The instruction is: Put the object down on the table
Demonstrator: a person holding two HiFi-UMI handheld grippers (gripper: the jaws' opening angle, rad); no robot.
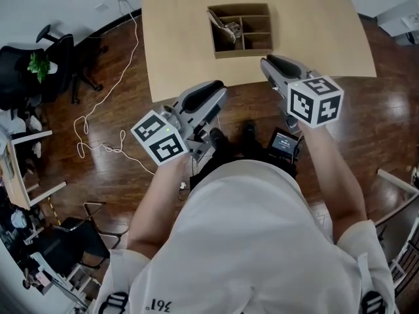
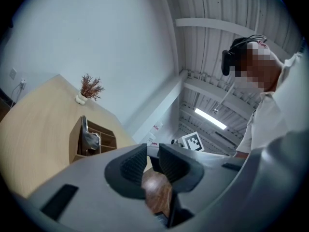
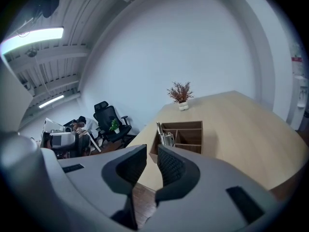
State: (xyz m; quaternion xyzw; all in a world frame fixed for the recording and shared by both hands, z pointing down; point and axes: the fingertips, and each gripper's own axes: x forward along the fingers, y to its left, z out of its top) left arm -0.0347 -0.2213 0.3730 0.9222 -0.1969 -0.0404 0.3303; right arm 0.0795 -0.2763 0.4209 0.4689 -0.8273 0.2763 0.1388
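Note:
A brown wooden organizer [image 1: 255, 44] with several compartments stands on the light wood table [image 1: 183, 38]. A silvery object [image 1: 227, 29] rests in its left compartment, also showing as the object [image 2: 90, 139] and the object [image 3: 165, 138] in the gripper views. My left gripper [image 1: 219, 91] hovers over the floor just short of the table's near edge. My right gripper [image 1: 267, 61] is at that edge, close to the organizer's near right corner. In both gripper views the jaws stand nearly together with only a thin slit, left gripper [image 2: 152, 151] and right gripper [image 3: 150, 153], and nothing is between them.
A small dried plant in a white pot [image 3: 181, 94] stands at the table's far end. Black office chairs [image 1: 59, 51] and a white cable [image 1: 98, 142] lie on the dark wood floor to the left. A shelf frame [image 1: 399, 182] is at the right.

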